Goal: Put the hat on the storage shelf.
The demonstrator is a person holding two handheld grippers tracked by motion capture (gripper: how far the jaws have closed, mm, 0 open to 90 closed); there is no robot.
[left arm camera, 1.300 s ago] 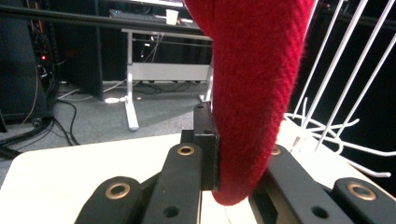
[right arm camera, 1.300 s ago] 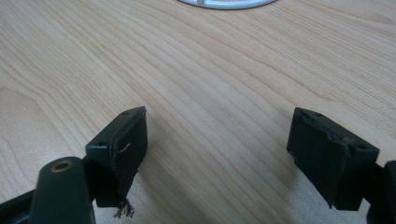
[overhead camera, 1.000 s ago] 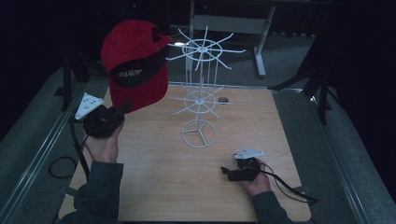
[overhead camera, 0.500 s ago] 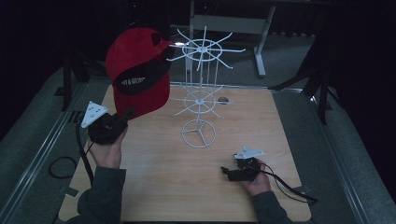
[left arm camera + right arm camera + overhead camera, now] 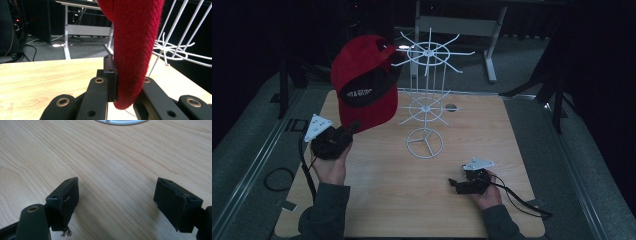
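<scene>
A red cap (image 5: 364, 82) with a black panel and white lettering hangs in the air at the left, held by the edge of its brim. My left gripper (image 5: 353, 127) is shut on that brim; in the left gripper view the red fabric (image 5: 135, 50) sits pinched between the black jaws. The cap's top touches or overlaps an arm of the white wire rack (image 5: 428, 90), which stands mid-table on a ring base. My right gripper (image 5: 454, 184) rests low on the wooden table (image 5: 492, 130) at the front right, jaws wide apart over bare wood (image 5: 115, 185).
A small round hole (image 5: 451, 107) lies in the table behind the rack. A metal desk frame (image 5: 462, 25) stands beyond the far edge. Grey floor borders the table, with a cable loop (image 5: 277, 179) at the left.
My left gripper has moved down and to the right with the cap, bringing the cap closer to the rack's upper arms. The right gripper has stayed still.
</scene>
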